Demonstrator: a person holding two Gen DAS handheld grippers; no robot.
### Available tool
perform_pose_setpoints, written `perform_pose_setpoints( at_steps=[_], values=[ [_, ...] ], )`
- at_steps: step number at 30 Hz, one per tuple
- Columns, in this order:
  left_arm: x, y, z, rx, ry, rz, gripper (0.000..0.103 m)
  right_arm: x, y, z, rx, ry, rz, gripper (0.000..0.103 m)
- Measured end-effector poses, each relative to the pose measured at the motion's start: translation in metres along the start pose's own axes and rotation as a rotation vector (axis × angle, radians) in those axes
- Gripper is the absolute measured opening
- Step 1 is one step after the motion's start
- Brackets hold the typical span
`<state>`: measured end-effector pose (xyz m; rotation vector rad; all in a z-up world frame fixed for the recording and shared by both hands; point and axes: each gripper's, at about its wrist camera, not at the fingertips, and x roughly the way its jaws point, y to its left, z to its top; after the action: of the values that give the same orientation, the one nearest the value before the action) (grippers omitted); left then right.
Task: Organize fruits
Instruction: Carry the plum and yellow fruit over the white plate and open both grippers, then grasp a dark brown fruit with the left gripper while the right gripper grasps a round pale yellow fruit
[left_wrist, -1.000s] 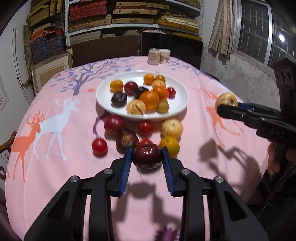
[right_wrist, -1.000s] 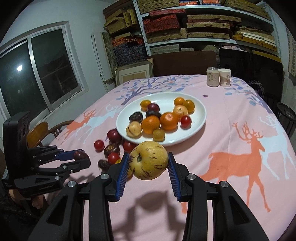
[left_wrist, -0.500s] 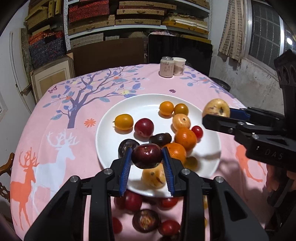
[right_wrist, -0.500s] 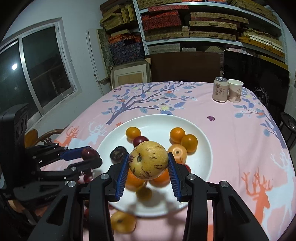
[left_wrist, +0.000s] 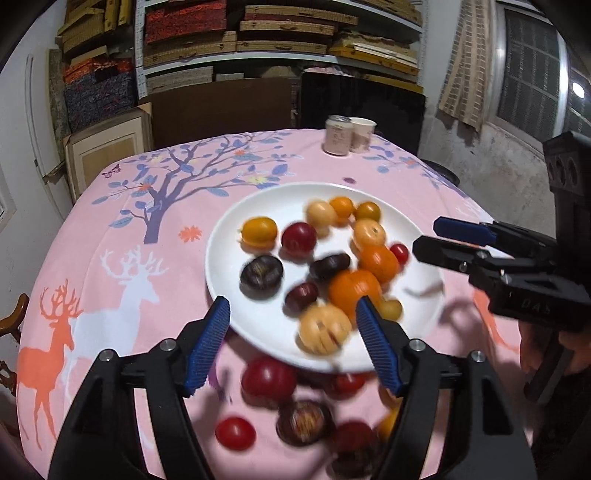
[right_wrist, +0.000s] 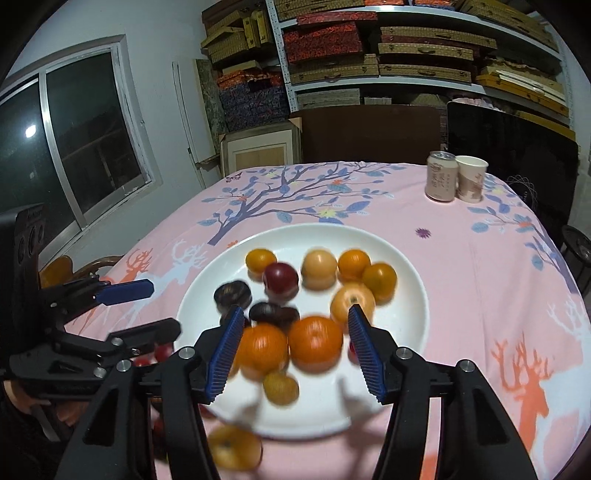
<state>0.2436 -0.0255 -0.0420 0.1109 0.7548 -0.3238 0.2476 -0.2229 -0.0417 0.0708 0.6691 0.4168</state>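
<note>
A white plate (left_wrist: 229, 236) with several fruits sits mid-table on the pink deer cloth. My left gripper (left_wrist: 293, 343) hangs over the plate's near rim; its jaws are opening and nothing is between the pads. A dark red plum (left_wrist: 301, 295) lies blurred on the plate just ahead of it. My right gripper (right_wrist: 295, 339) is over the plate (right_wrist: 406, 295) too, jaws opening and empty. A pale yellow apple (right_wrist: 319, 267) lies blurred among the oranges at the far side. Each gripper shows in the other's view: the right gripper (left_wrist: 428, 236) and the left gripper (right_wrist: 160, 308).
Several loose fruits lie on the cloth in front of the plate, among them a red tomato (left_wrist: 234, 432), a dark plum (left_wrist: 304, 422) and a yellow fruit (right_wrist: 234, 450). A can (right_wrist: 439, 181) and a paper cup (right_wrist: 471, 177) stand at the far edge. Shelves line the back wall.
Both grippers carried their fruit forward over the plate, then opened. The dark plum left the left jaws and the yellow apple left the right jaws; both now lie on the plate.
</note>
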Motion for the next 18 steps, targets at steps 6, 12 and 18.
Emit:
perform_pose_setpoints(
  at_steps=[6,12,18],
  values=[
    [-0.027,-0.025,-0.061,0.057,0.058,-0.053,0.069,-0.031,-0.017,-0.061,0.13,0.028,0.004,0.059],
    [-0.027,-0.037,-0.092,0.034,0.097,-0.037,0.069,-0.044,-0.021,-0.09,0.18,0.032,-0.03,0.059],
    [-0.008,-0.038,-0.102,0.021,0.14,-0.01,0.059,-0.052,0.012,-0.097,0.009,0.022,-0.12,0.059]
  ],
)
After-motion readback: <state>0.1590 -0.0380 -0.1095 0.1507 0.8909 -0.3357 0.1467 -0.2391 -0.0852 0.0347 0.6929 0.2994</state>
